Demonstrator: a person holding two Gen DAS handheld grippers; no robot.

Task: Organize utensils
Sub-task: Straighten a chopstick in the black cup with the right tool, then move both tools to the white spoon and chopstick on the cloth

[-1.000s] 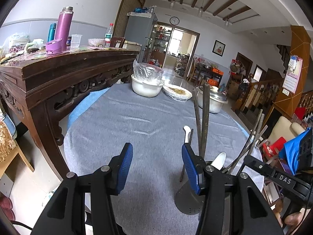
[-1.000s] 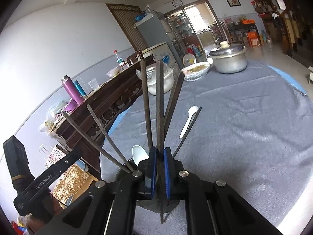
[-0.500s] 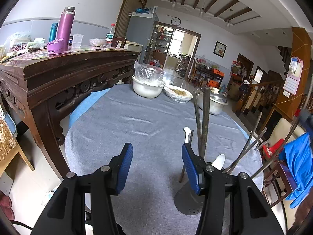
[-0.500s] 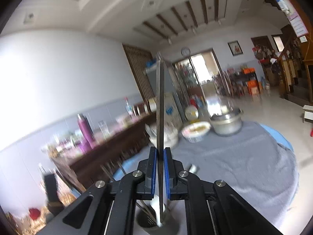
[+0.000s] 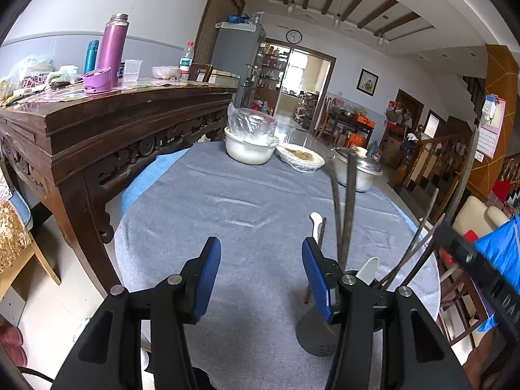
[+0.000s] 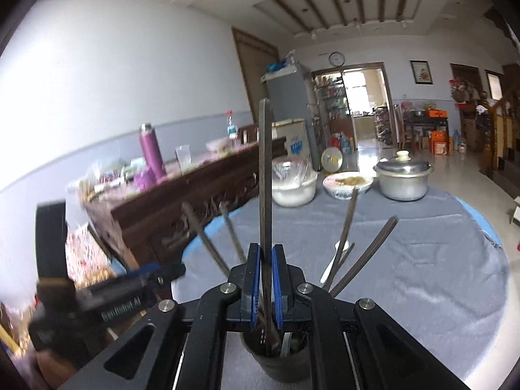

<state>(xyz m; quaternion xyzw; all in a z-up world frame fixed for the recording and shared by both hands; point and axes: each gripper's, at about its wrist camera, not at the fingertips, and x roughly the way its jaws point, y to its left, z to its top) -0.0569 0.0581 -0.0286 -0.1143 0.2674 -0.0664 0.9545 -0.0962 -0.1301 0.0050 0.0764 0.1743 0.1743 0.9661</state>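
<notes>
In the left wrist view, the left gripper (image 5: 258,269) hangs over the near part of a round table (image 5: 227,201) covered with a grey cloth, its blue pads spread apart with only bare cloth between them. Just to the right of its right-hand finger stands a dark utensil holder (image 5: 317,331) on the cloth, holding several dark chopsticks (image 5: 346,208) that lean outward and a white spoon (image 5: 365,271). A second white spoon (image 5: 317,222) shows behind the right finger. At the far side of the table sit a white bowl (image 5: 248,151) covered with plastic film, a shallow dish of food (image 5: 300,159) and a metal pot (image 5: 360,170) with a lid. A dark carved sideboard (image 5: 107,130) stands to the left, with a purple flask (image 5: 112,48) on top. A black part of the right gripper's frame crosses the right edge. In the right wrist view, the right gripper (image 6: 266,282) is pressed together on a single chopstick (image 6: 266,175), which stands upright between the blue pads with its lower end reaching into the mouth of the holder (image 6: 276,362) directly below. More chopsticks fan out of the holder on both sides, and a white spoon (image 6: 333,261) leans out to the right. The left gripper's frame appears blurred at the lower left.
</notes>
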